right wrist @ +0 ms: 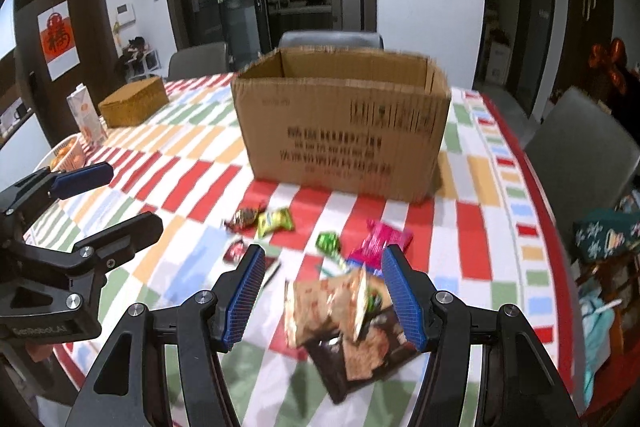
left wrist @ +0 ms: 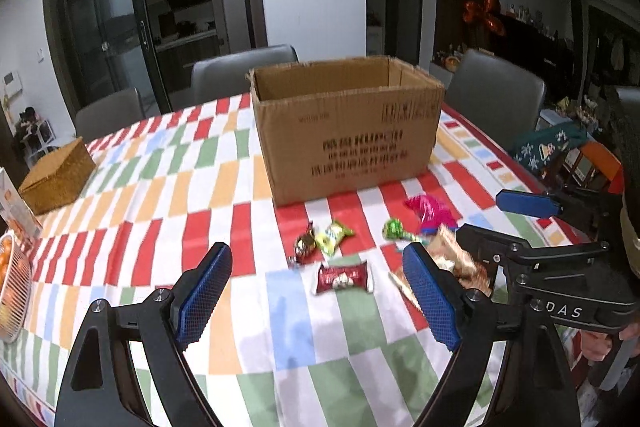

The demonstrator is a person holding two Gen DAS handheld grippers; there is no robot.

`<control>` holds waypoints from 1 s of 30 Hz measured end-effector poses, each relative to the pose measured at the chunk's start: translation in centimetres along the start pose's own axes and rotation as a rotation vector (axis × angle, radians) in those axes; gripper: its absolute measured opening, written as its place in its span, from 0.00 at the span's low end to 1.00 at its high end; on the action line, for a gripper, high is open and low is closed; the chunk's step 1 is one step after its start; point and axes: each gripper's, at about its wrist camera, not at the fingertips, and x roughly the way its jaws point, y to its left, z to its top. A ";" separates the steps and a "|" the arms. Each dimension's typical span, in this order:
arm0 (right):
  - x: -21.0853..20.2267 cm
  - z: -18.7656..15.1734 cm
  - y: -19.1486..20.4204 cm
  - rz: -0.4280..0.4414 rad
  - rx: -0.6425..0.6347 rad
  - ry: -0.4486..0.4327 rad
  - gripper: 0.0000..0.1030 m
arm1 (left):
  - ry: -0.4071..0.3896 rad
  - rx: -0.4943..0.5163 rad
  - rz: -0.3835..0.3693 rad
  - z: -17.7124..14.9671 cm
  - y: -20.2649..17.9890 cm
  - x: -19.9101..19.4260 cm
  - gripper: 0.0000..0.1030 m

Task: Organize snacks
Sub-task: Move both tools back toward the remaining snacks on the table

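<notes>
altogether seven snacks [left wrist: 343,277], one cardboard box [left wrist: 352,143] (open top), two gaping grippers [right wrist: 322,291].

1. A table [left wrist: 132,203] carries everything, under a cloth of red, orange, green, blue and white blocks.
2. An open cardboard box [left wrist: 348,131] stands far-centre on it.
3. A woven box [left wrist: 56,175] sits far left, with a carton [right wrist: 86,119] and a wire basket [left wrist: 14,291] of oranges nearby.
4. In front of the cardboard box lie loose snacks: a gold candy [left wrist: 305,245] touching a yellow-green packet [left wrist: 333,237], a green candy [left wrist: 398,230], a pink packet [left wrist: 430,209], a red packet [left wrist: 344,278].
5. A brown snack bag [right wrist: 356,331] lies nearest.
</notes>
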 end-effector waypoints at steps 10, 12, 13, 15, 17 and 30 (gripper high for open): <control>3.0 -3.0 -0.4 0.009 0.040 0.122 0.60 | 0.086 0.005 0.002 -2.4 -0.1 2.6 0.85; 3.6 -3.4 -0.5 0.010 0.047 0.142 0.60 | 0.096 0.005 -0.002 -2.8 -0.1 3.0 0.85; 3.9 -3.6 -0.6 0.012 0.052 0.153 0.60 | 0.099 0.005 -0.003 -2.9 -0.1 3.3 0.85; 4.4 -3.9 -0.8 0.015 0.065 0.169 0.60 | 0.107 0.004 -0.006 -3.1 -0.1 3.7 0.85; 4.9 -4.0 -1.0 0.017 0.073 0.179 0.60 | 0.111 0.005 -0.015 -3.3 0.0 4.2 0.85; 7.6 -3.6 -0.8 0.030 0.074 0.221 0.50 | 0.172 0.006 -0.067 -3.5 0.6 8.9 0.85</control>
